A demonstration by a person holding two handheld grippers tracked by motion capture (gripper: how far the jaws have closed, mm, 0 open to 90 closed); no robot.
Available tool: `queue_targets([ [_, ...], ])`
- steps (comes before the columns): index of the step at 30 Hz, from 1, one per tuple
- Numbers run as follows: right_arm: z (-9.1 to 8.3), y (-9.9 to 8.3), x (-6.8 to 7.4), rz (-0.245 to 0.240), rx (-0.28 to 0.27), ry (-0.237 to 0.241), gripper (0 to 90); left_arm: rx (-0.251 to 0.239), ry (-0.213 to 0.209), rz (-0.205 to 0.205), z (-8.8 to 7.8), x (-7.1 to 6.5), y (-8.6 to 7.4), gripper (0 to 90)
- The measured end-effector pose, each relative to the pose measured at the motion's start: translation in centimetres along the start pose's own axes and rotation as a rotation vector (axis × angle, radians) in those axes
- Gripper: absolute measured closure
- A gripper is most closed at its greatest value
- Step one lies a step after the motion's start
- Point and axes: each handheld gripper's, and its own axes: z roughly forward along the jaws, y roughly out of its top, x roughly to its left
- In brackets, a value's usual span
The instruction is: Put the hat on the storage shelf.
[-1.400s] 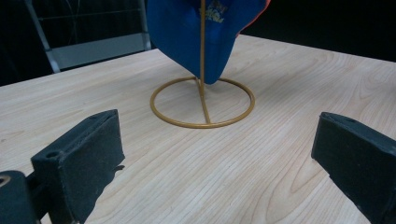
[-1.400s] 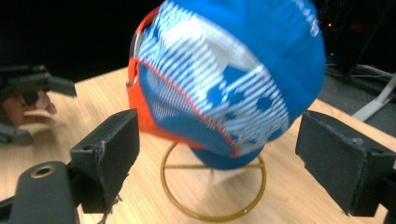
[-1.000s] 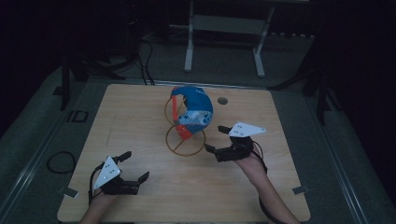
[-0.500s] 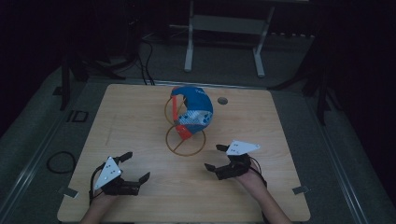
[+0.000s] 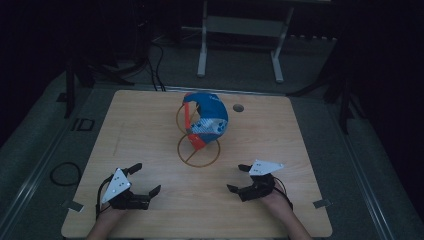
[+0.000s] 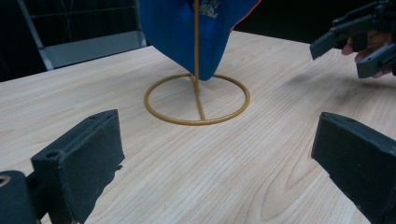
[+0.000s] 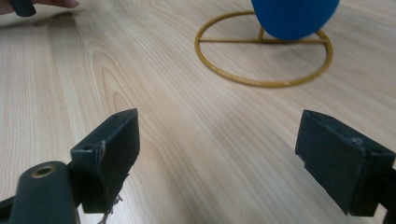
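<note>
A blue cap [image 5: 209, 119] hangs on a thin gold wire stand [image 5: 198, 150] at the middle of the bench [image 5: 150, 110]. The left gripper [image 5: 136, 181] and right gripper [image 5: 241, 179] rest near the front edge, jaws apart and empty. The stand looks light; a sideways tug on the cap could likely tip it over.

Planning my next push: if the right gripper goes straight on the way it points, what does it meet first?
Likely the stand's gold ring on the table, with the blue cap just above it. The right gripper is open, with bare wood before the ring; depth is uncertain.
</note>
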Motion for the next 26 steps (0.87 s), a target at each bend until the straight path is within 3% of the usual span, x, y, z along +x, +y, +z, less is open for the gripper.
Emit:
queue_targets([
  [9,-1.0,-2.0,-0.6,0.027,0.022,-0.032,13.7,0.008,-0.004,-0.003,0.1,0.0,-0.1,2.4],
  [12,-1.4,-2.2,-0.7,0.044,-0.001,-0.036,13.7,0.009,-0.001,-0.004,0.1,0.0,-0.2,2.4],
  [26,-1.8,-2.9,-1.2,0.067,-0.001,-0.074,13.8,0.012,0.0,-0.008,-0.1,0.1,-0.4,2.4],
])
